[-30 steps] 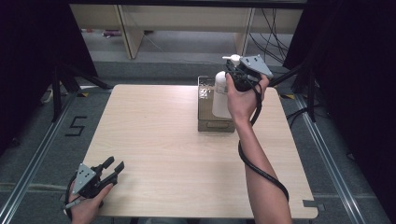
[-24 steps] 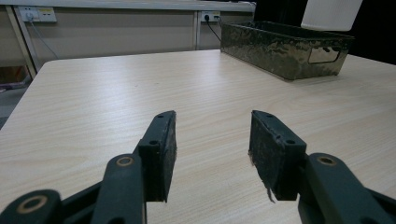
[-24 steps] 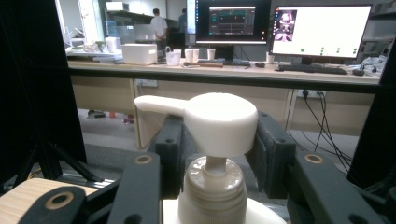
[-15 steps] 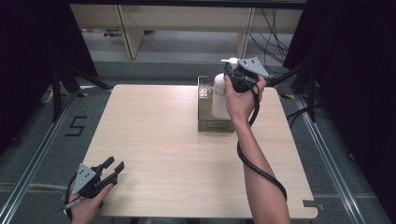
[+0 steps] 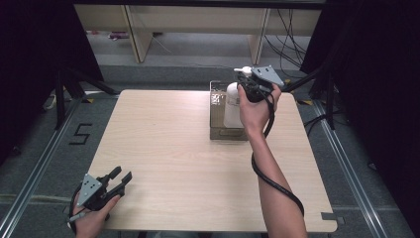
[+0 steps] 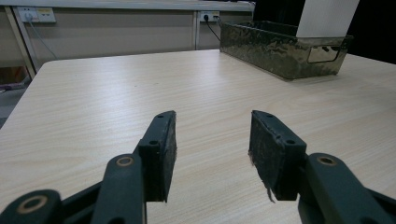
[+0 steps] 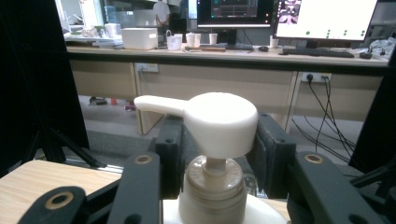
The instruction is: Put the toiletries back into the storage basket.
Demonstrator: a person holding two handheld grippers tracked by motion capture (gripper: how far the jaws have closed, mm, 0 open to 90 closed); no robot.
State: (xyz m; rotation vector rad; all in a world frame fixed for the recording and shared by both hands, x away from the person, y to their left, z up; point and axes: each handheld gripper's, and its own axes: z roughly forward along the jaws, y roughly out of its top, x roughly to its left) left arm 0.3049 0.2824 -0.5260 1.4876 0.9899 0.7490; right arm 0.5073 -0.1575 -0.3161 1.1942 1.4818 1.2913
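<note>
The table (image 5: 163, 148) carries a metal tray (image 5: 216, 106) near its far right edge. A white pump bottle (image 5: 232, 105) stands upright in the tray, at the end nearer the person.

The right gripper (image 7: 218, 154) is at the top of the bottle, its jaws set either side of the pump head (image 7: 219, 122), seemingly clamped on it. Risk: the head is rounded and sits on a thin stem, so a lift by the head alone could let the bottle swing, slip out, or knock the tray wall. A squeeze from above could also press the pump down and dispense liquid.

The left gripper (image 5: 115, 181) rests at the near left corner, jaws wide apart and holding nothing. It is well apart from the tray, so it cannot steady it.
</note>
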